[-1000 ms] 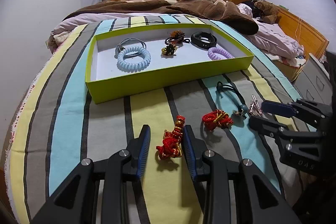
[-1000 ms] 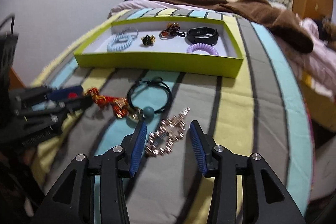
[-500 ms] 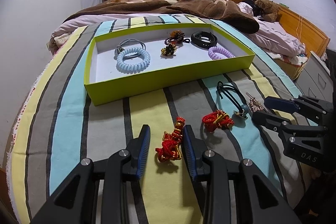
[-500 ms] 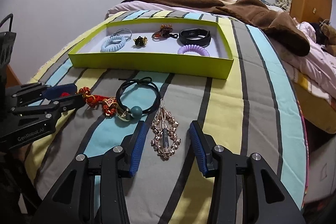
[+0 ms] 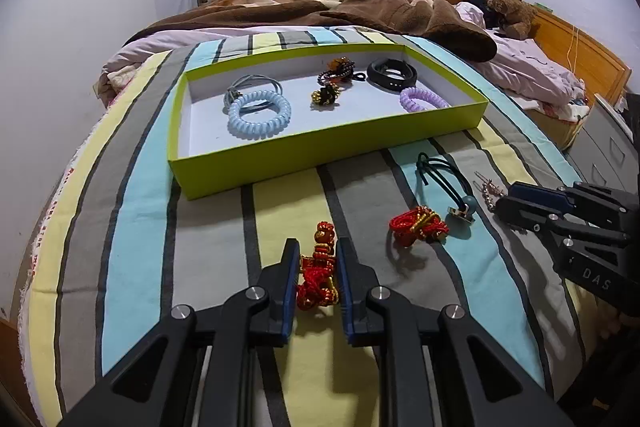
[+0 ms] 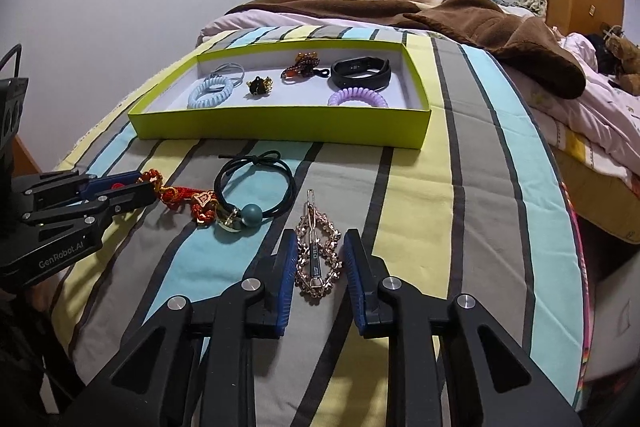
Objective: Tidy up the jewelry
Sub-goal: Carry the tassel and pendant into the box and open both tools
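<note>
My left gripper [image 5: 318, 267] has closed on a red and gold knotted bracelet [image 5: 318, 281] lying on the striped bedspread. My right gripper [image 6: 320, 259] straddles a rose-gold rhinestone hair clip [image 6: 317, 251]; its pads stand close beside the clip with a small gap. A second red bracelet [image 5: 418, 225] and a black hair tie with a teal bead [image 6: 250, 187] lie between the two grippers. The lime green tray [image 5: 320, 157] behind them holds a blue coil tie [image 5: 259, 113], a purple coil tie [image 5: 423, 99], a black band [image 5: 392, 75] and beaded pieces.
A brown blanket [image 5: 360, 7] is heaped beyond the tray. The bed's right edge [image 6: 576, 227] drops off near my right gripper. A desk and chair stand at the far wall.
Both grippers have narrowed: the left has closed onto the red bracelet, the right has drawn in around the hair clip. The clip has turned to lie lengthwise between the right fingers.
</note>
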Motion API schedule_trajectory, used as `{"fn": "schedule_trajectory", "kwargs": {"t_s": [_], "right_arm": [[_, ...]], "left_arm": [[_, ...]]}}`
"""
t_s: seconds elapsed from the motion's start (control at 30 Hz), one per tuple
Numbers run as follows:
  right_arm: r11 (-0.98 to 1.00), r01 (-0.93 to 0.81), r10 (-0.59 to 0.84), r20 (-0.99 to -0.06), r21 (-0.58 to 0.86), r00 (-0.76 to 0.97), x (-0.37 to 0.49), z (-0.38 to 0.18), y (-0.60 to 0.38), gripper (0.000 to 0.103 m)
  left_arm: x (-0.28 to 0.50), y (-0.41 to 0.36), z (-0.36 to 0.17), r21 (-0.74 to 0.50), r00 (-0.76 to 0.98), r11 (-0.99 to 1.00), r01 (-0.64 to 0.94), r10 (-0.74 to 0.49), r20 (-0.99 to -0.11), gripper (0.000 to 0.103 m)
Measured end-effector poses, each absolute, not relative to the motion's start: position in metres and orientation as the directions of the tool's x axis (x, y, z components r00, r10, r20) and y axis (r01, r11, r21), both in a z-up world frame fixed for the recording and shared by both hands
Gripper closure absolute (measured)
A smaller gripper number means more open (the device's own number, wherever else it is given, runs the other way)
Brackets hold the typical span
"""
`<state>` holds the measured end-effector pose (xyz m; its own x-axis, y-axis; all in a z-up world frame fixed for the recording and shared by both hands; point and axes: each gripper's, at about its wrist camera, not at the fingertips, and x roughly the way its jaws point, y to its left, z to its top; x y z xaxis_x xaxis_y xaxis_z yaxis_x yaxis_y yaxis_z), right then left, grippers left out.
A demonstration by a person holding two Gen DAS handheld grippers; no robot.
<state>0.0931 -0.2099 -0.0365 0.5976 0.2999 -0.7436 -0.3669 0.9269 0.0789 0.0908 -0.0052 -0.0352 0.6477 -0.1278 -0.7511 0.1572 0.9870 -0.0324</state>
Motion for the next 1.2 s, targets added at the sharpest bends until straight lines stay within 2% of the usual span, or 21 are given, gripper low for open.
{"fn": "schedule_trajectory", "kwargs": {"t_s": [0.83, 1.2], "right_arm": [[0.925, -0.349, 0.354, -0.670, 0.148, 0.653, 0.086, -0.010, -0.226, 0.079], [0.898, -0.409, 0.410, -0.647, 0.162, 0.643, 0.117, 0.016, -0.213, 0.079]], "left_arm": [[0.084, 0.008, -0.009, -0.059, 0.697, 0.990, 0.127, -0.132, -0.705, 0.084], [0.109, 0.021, 0.013, -0.093, 0.713, 0.987, 0.128, -0.157, -0.684, 0.084]]}}
